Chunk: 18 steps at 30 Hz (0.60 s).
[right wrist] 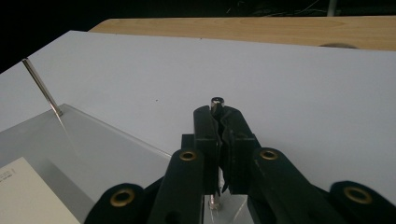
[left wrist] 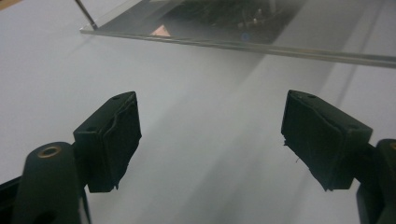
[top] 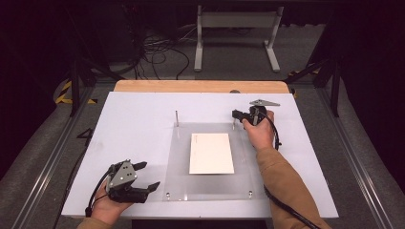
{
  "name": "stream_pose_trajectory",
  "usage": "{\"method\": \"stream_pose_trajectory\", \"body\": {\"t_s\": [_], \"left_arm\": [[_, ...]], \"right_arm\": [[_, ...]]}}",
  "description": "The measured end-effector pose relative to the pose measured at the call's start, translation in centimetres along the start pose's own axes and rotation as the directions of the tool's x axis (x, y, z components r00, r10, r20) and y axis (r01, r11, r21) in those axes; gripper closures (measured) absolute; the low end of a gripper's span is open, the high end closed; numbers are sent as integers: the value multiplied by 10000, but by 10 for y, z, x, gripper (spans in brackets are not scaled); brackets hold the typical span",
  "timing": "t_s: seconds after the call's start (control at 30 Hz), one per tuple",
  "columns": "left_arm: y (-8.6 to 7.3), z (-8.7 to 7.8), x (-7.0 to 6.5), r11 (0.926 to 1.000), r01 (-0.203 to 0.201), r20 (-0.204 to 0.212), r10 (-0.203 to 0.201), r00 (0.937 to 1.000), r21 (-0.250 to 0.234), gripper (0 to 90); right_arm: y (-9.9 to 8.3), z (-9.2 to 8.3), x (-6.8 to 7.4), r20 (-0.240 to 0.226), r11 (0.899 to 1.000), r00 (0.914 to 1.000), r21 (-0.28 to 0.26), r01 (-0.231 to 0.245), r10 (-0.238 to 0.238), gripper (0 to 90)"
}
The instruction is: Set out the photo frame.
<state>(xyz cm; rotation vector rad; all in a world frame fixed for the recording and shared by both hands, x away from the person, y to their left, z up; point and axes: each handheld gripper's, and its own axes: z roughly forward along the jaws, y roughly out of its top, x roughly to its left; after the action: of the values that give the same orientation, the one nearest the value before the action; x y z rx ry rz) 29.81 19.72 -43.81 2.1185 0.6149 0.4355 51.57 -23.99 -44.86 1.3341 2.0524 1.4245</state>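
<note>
Reaching forward, the right hand-held gripper [right wrist: 219, 122] pinches an upright pin [right wrist: 216, 103] while the left hand-held gripper [top: 142, 176] rests released.

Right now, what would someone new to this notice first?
Probably the white card lying flat on the clear acrylic plate at the middle of the white table. Next, the right gripper, its jaws shut on a metal pin at the plate's far right corner, while the left gripper waits open beside the plate's near left.

upright metal post [right wrist: 216, 105] at clear plate [top: 176, 181] corner, clamped in right tool [right wrist: 218, 122]
</note>
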Motion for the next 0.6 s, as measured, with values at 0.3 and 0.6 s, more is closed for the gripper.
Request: {"method": "stream_pose_trajectory", "body": {"t_s": [0.3, 0.6], "left_arm": [[9, 14, -11, 9952, -936, -167, 932, 9955, -273, 148], [21, 26, -19, 9790, -1832, -219, 1820, 9831, -897, 139]], "right_arm": [[-1, 0, -1, -12, 9999, 9999, -62, -137, 137, 854], [-1, 0, 1, 93, 9998, 9998, -91, -190, 191, 854]]}}
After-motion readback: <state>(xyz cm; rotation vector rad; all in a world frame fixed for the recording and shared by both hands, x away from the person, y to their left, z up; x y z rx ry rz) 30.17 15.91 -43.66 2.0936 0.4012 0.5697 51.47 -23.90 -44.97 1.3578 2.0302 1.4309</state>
